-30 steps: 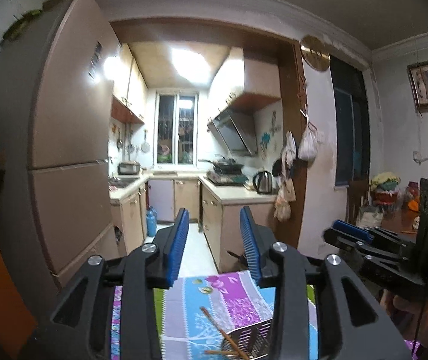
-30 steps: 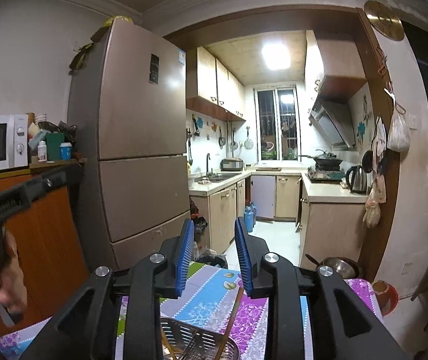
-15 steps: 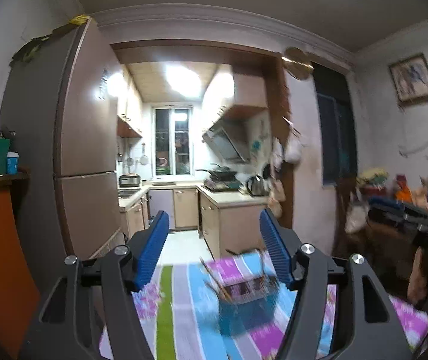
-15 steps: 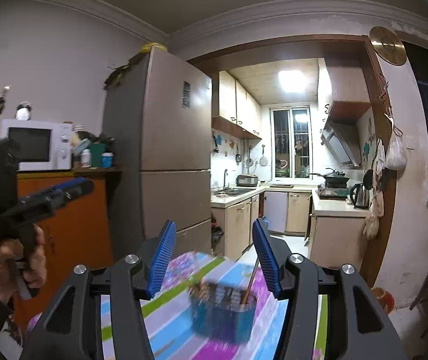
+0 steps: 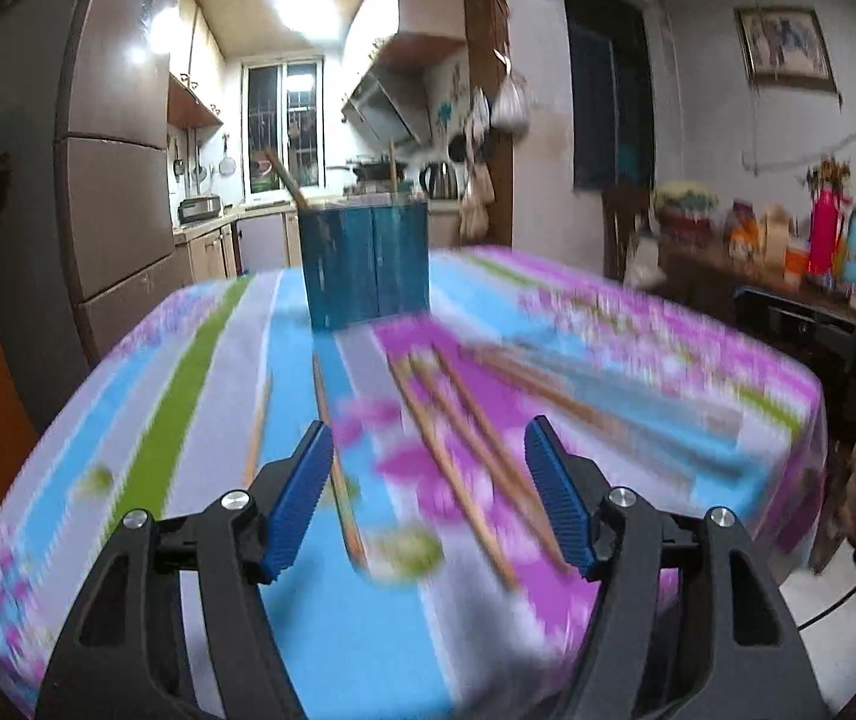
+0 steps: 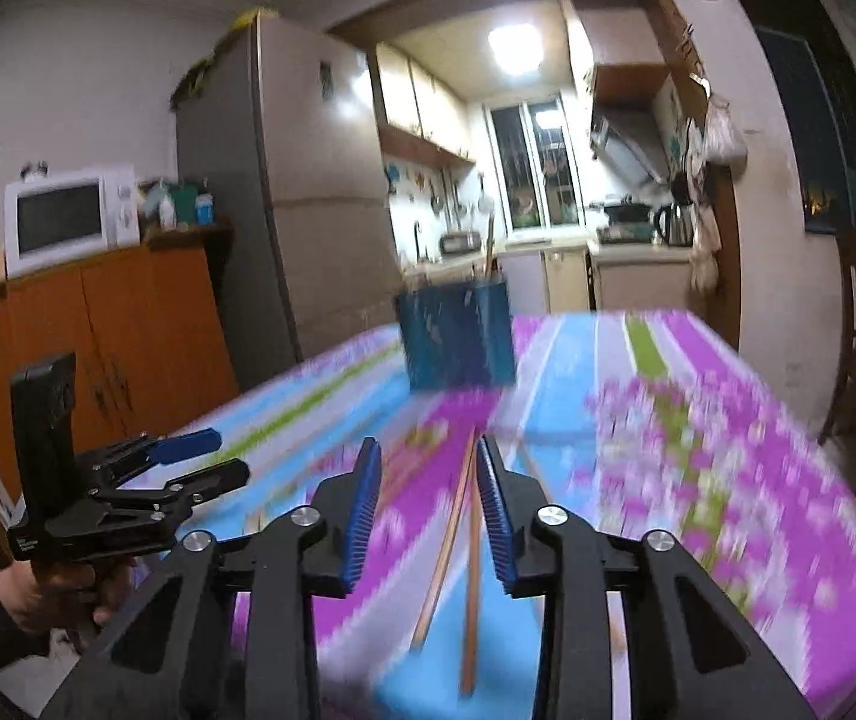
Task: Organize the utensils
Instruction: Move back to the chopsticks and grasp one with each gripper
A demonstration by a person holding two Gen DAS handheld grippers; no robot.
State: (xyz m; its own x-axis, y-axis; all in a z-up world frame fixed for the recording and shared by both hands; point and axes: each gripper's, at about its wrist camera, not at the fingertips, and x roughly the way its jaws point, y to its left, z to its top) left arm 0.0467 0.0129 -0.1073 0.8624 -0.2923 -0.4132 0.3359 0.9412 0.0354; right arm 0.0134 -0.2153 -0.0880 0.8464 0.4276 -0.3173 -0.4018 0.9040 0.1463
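Both views have dropped since a second ago: room then, worktop (image 5: 200,420) now, with the holder that sat close under the fingers standing far off.

- Worktop: striped floral cloth, motion-blurred.
- Holder (image 5: 365,267): blue, upright at 12 o'clock on the far edge; a few chopsticks already stand in it.
- Left hand-held gripper (image 5: 428,498): spread wide, empty, above the cloth at 6 o'clock.
- Right hand-held gripper (image 6: 428,510): part-spread, empty, straddling two sticks.
- Loose chopsticks (image 5: 457,450): about six, lying flat between holder and grippers, fanned toward 12 and 1 o'clock; contact with each other cannot be told through blur.

Step in hand, by judgement: reaching for loose sticks. Next move calls for lowering the right fingers around the pair (image 6: 463,540), pinching, then standing them in the holder.
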